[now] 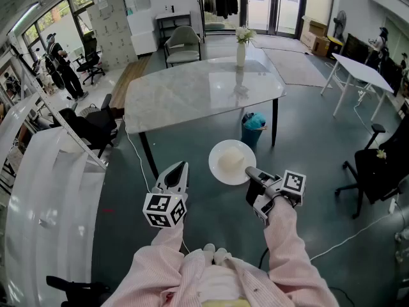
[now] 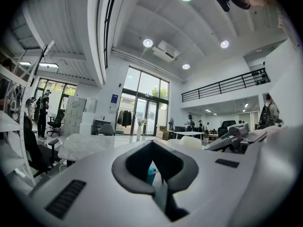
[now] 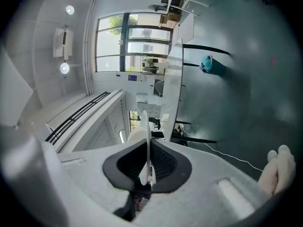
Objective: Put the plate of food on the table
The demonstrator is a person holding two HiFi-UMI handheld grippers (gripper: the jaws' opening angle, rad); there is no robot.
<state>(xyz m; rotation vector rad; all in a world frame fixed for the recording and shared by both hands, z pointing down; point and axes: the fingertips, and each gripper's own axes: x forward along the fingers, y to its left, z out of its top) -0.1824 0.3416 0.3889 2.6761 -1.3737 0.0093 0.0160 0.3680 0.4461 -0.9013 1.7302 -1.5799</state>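
Note:
In the head view a white plate (image 1: 219,171) with a pale round bun (image 1: 232,160) on it hangs level over the dark floor, just short of the marble table (image 1: 192,94). My right gripper (image 1: 250,173) is shut on the plate's near right rim. In the right gripper view the plate (image 3: 146,141) runs edge-on between the pads, with the bun (image 3: 136,135) on its left side. My left gripper (image 1: 181,166) is held apart to the plate's left, shut and with nothing in it. In the left gripper view its jaws (image 2: 154,174) point at the table (image 2: 90,143).
A vase of flowers (image 1: 241,50) stands at the table's far side. A teal bin (image 1: 254,128) sits on the floor by the table's near right leg. White shelving (image 1: 45,190) runs along the left, and a black chair (image 1: 377,168) stands at the right. A cable (image 1: 137,158) crosses the floor.

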